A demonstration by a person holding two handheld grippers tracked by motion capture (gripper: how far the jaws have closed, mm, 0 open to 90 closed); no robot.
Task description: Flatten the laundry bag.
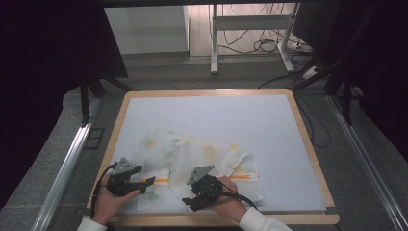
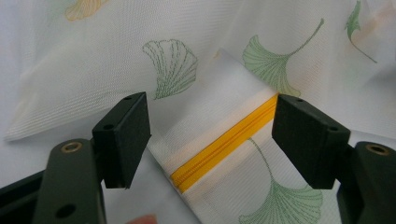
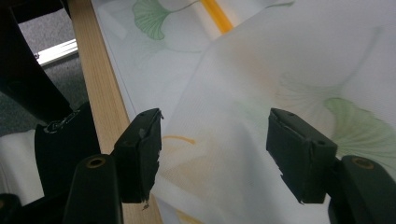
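A white mesh bag (image 1: 192, 161) printed with green and orange ginkgo leaves is lying crumpled on the pale blue mat (image 1: 216, 115) of the wooden-edged table (image 1: 308, 144), and both tongs are working at its near edge.

The left gripper (image 1: 144, 182) is sitting at the bag's left end, with the person's left hand (image 1: 113, 199) wrapped around its body. In the left gripper view its jaws are standing wide apart and released, pressing on nothing. The yellow zipper (image 2: 224, 144) is running diagonally through the gap between them, from near the inner foot of the left jaw up toward the tip of the right jaw, on a flat white strip of the bag. A green leaf print is lying just beyond the left jaw's tip.

The right gripper (image 1: 192, 199) is hovering over the bag's near middle, held by the right hand (image 1: 230, 202). In the right gripper view its jaws are likewise spread wide and gripping nothing, with loose mesh (image 3: 243, 93) spreading between and beyond them. It is hard to tell whether the pads are brushing the fabric. The table's wooden rim (image 3: 100, 88) is running just outside its left jaw, and a short stretch of zipper is showing far ahead of the tips.
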